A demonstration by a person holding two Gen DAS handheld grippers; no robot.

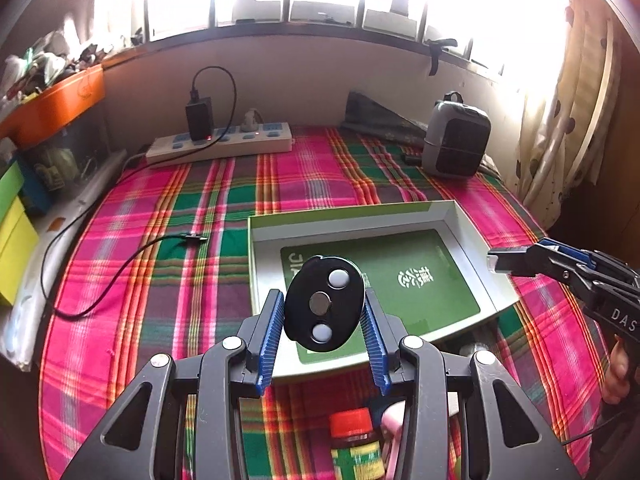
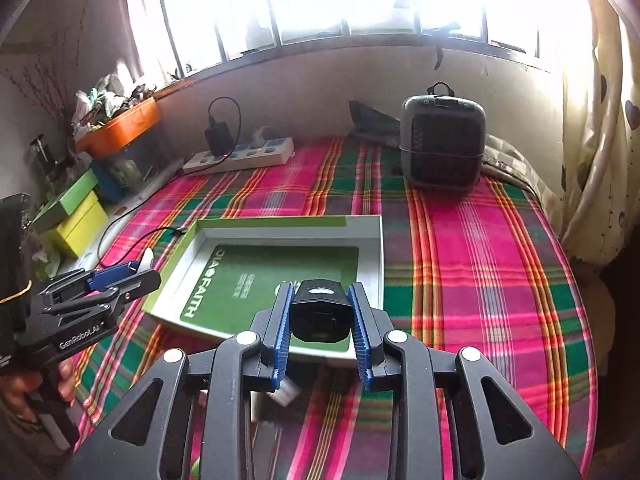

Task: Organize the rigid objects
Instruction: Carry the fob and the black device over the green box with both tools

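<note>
I hold two small items above a plaid-covered bed (image 1: 168,216), both bound, by my reading, for the shallow white box (image 1: 468,224) with the green card (image 1: 432,264) in its floor. My left gripper (image 1: 324,320) is clamped about halfway open on a black oval disc (image 1: 324,304), its face bearing two pale buttons and a metal stud, poised over the box's near-left corner. My right gripper (image 2: 322,320) is pinched narrow on a small black blocky device (image 2: 320,316), hanging over the box's near edge on the other side.

To set them down well, I should carry each piece fully past the rim before lowering, keep the two grippers apart so they do not clash over the box, and release only once each piece rests on the green card, since the disc could roll or tip if dropped on edge. A red-capped bottle (image 1: 354,436) lies on the bed below my left gripper, not yet gathered.
</note>
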